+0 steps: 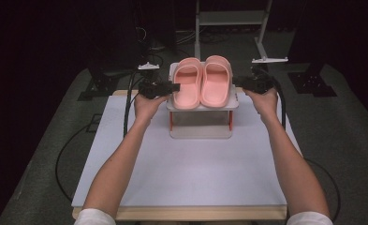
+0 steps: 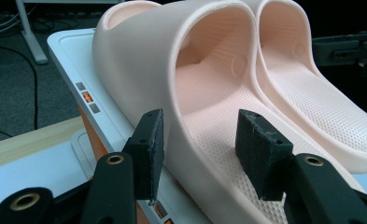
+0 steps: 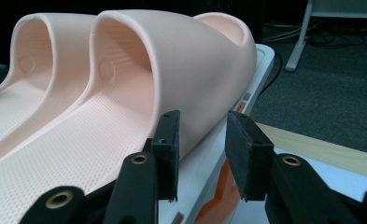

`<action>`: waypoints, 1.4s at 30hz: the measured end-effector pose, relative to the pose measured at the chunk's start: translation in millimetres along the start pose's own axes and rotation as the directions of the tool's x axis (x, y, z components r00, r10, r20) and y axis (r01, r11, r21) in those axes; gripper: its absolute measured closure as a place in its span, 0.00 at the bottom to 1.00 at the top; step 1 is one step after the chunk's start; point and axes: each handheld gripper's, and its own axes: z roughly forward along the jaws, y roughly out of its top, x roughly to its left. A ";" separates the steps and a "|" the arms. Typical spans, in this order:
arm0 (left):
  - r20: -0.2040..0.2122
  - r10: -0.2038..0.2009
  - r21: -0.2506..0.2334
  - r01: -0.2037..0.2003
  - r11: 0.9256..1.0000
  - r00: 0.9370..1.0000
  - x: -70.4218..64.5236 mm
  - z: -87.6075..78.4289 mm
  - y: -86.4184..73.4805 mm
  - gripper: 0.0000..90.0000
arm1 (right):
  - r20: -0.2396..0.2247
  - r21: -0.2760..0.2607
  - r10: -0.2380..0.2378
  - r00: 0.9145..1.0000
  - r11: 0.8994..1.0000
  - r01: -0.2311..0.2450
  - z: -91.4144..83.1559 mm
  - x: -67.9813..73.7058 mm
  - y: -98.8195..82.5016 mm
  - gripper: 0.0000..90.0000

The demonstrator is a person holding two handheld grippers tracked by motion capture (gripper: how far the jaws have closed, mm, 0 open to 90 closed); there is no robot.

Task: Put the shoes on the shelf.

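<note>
On the white table (image 1: 186, 164), both hand-held grippers (left (image 2: 202, 140), right (image 3: 202, 144)) gape at 2 pink slippers (image 1: 204, 82), toes cropped close-up.

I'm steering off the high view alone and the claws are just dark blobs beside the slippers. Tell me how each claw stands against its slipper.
Observer: The left claw is open, its jaws straddling the outer side wall of the left slipper, one outside and one over the footbed.
Operator: Say whether it's biting yet.
Observer: No, a gap shows between each pad and the wall.
Operator: Now the right one.
Observer: The right claw is open too, with the outer edge of the right slipper between its jaws, not pinched.
Operator: Report what's under the slippers.
Observer: A white rack shelf with orange uprights.
</note>
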 end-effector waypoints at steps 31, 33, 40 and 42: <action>-0.018 0.023 -0.016 -0.024 1.000 1.000 3.0 -31.1 -18.2 0.45 | -0.034 -0.010 0.022 0.999 1.000 -0.023 -39.7 -15.1 -35.1 0.57; -0.021 0.027 -0.019 -0.028 0.999 0.999 3.1 -32.0 -19.7 0.44 | -0.031 -0.012 0.024 0.999 1.000 -0.024 -41.8 -17.8 -38.5 0.56; -0.028 0.033 -0.011 -0.033 0.999 0.999 3.5 -34.3 -22.6 0.43 | -0.025 -0.010 0.040 0.999 0.999 -0.040 -48.3 -24.0 -46.7 0.55; -0.021 0.036 -0.026 -0.036 0.999 0.999 3.3 -35.8 -23.1 0.42 | -0.024 -0.008 0.043 0.999 0.999 -0.043 -49.9 -24.8 -48.2 0.55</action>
